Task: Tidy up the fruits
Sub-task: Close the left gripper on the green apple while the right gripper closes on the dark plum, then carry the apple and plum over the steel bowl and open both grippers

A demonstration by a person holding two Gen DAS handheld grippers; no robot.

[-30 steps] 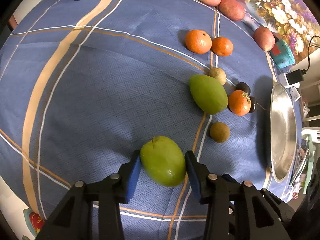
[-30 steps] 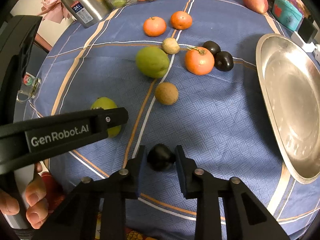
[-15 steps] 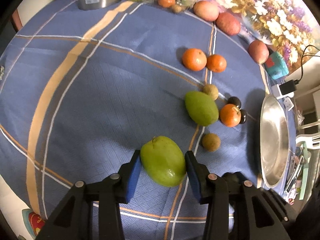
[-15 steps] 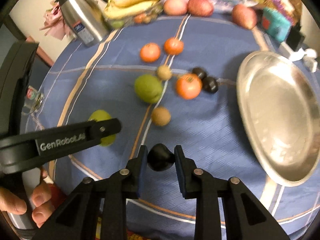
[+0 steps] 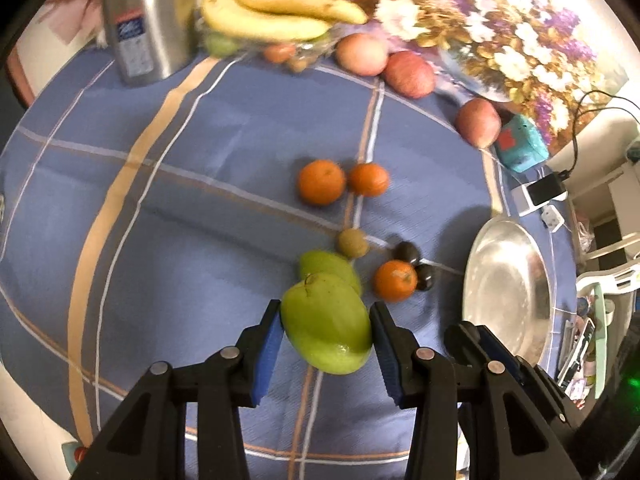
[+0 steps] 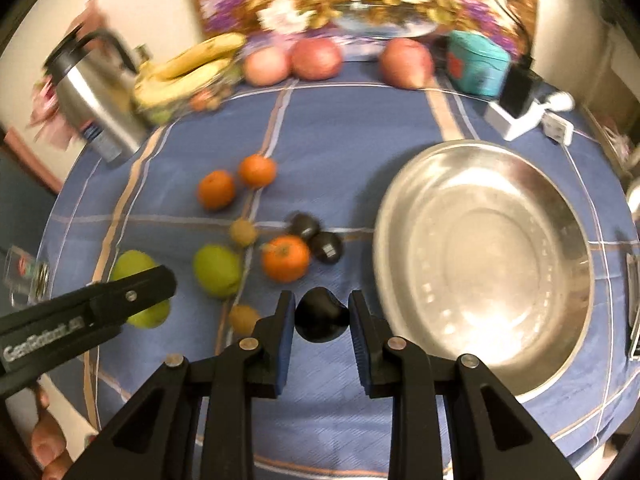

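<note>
Nearest in the left wrist view, the left gripper (image 5: 326, 334) is clamped on a large green mango-shaped fruit (image 5: 326, 326), its blue pads pressed to either side, the fruit held above the table (image 5: 200, 208) with its blue checked cloth. In the right wrist view the right gripper (image 6: 322, 320) is closed tight on a small dark round plum-like fruit (image 6: 320, 315), also clear of the cloth.

Just beyond the held green fruit lies a second green mango-shaped fruit (image 5: 326, 266), partly hidden behind it. Beside that sit a small brownish round fruit (image 5: 353, 243), an orange tangerine (image 5: 395, 281) and two dark plums (image 5: 406, 252), the plums touching the tangerine. Another brownish round fruit (image 6: 243, 318) lies near the right gripper's left finger. To the right stands a wide, shallow stainless steel basin (image 6: 484, 264), with nothing in it.

Farther out, two more orange tangerines (image 5: 321, 182) rest side by side. At the far edge are three reddish apples (image 6: 316, 58), a bunch of yellow bananas (image 5: 276, 14), a steel thermos jug (image 5: 146, 20) and a teal box (image 6: 478, 62).
</note>
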